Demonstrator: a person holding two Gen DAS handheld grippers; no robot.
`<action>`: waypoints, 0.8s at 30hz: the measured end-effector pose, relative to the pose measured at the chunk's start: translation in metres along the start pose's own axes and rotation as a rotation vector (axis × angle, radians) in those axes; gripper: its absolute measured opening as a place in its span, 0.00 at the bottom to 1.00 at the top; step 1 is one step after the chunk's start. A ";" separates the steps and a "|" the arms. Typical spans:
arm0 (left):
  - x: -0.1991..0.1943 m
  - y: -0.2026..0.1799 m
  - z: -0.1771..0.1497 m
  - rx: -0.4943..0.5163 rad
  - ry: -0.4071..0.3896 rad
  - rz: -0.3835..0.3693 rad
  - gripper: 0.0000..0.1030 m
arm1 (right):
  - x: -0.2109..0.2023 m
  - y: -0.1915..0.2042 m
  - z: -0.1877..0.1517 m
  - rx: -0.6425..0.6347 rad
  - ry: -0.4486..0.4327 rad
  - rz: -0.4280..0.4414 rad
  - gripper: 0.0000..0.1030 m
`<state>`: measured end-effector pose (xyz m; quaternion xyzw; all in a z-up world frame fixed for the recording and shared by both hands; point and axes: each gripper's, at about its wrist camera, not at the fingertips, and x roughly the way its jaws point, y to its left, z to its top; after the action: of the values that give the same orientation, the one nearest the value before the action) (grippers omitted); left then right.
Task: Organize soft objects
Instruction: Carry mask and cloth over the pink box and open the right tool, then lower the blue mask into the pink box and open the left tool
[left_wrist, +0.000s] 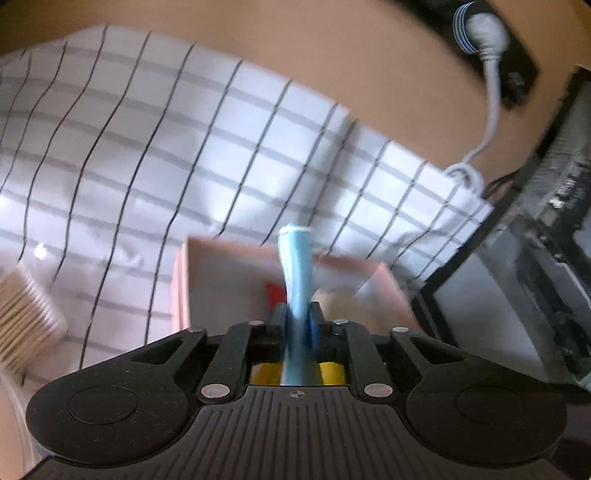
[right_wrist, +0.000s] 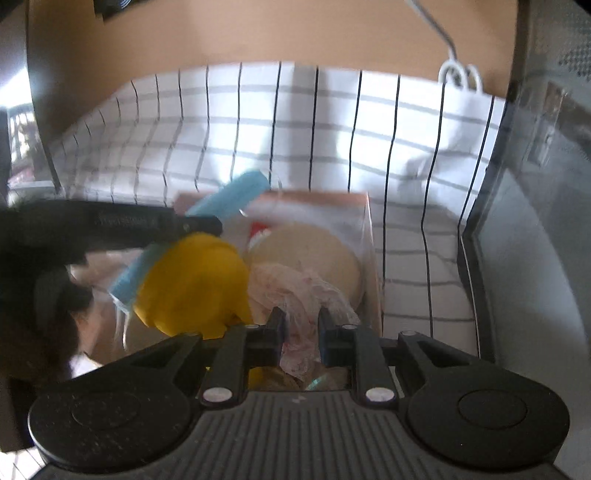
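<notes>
My left gripper is shut on a light-blue soft strip that sticks up past the fingertips, above a pink box. In the right wrist view the same left gripper reaches in from the left with the blue strip over the box. My right gripper is shut on a crumpled pale-pink thin cloth at the box's near side. Inside the box lie a yellow soft lump, a round beige pad and something red.
A white checked cloth covers the table. A grey appliance with a dark frame stands close on the right. A white cable runs to a plug in a black power strip at the back. Wooden sticks lie at the left.
</notes>
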<state>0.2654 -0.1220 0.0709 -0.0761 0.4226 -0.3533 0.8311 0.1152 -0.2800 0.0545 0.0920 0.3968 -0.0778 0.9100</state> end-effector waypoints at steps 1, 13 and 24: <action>0.002 0.001 0.002 0.003 0.028 0.020 0.19 | 0.002 0.000 0.000 0.000 0.013 0.000 0.21; -0.030 -0.001 0.033 0.003 0.018 -0.040 0.20 | -0.042 -0.003 0.007 0.019 -0.088 0.078 0.63; 0.002 0.036 0.012 -0.320 0.130 -0.093 0.31 | -0.054 -0.007 0.006 0.054 -0.120 0.139 0.64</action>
<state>0.2940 -0.0990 0.0614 -0.2038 0.5224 -0.3237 0.7621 0.0812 -0.2849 0.0977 0.1391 0.3320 -0.0307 0.9325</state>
